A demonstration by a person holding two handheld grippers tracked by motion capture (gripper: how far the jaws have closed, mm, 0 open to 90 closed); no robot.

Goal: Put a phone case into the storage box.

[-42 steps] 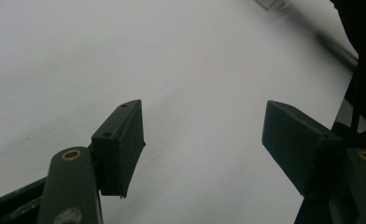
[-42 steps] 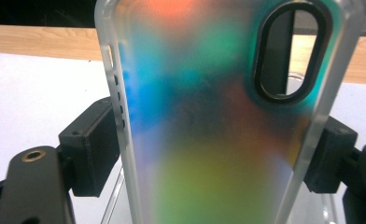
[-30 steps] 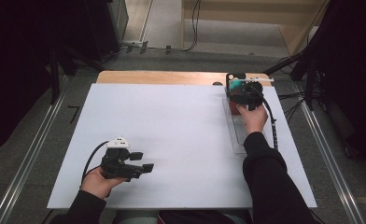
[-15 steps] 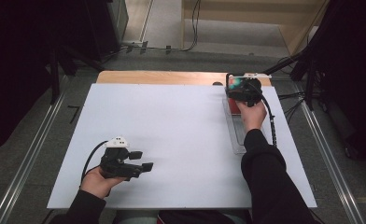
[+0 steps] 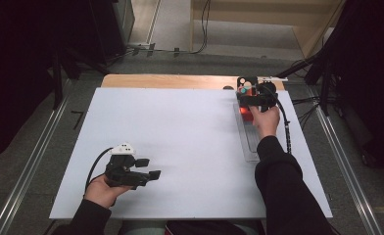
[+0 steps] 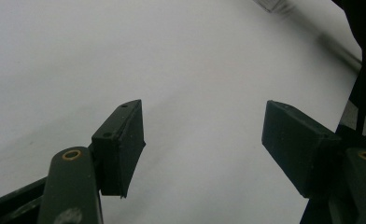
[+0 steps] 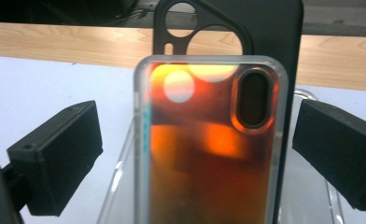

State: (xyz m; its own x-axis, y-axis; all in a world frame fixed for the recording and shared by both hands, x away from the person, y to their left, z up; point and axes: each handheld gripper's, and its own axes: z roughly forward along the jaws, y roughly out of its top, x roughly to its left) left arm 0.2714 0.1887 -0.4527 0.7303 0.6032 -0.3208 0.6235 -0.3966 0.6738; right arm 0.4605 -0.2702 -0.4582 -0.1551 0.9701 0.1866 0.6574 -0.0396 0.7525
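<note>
An orange, glossy phone case (image 7: 204, 163) with a clear rim stands upright in a clear rack (image 7: 120, 172). A black phone case (image 7: 270, 28) stands right behind it. My right gripper (image 7: 197, 154) is open around the orange case. Its jaws have just been opening, and a gap shows on each side of the case. From above, the right gripper (image 5: 252, 95) sits at the rack's far end (image 5: 249, 142) on the table's right. My left gripper (image 5: 148, 169) is open near the front left, low over the white table top (image 6: 125, 56), with nothing between its fingers (image 6: 120, 140).
A strip of wooden table top (image 5: 170, 81) runs along the far edge beyond the white sheet (image 5: 180, 132). Cables trail from both grippers. A dark floor with metal rails (image 5: 347, 161) surrounds the table.
</note>
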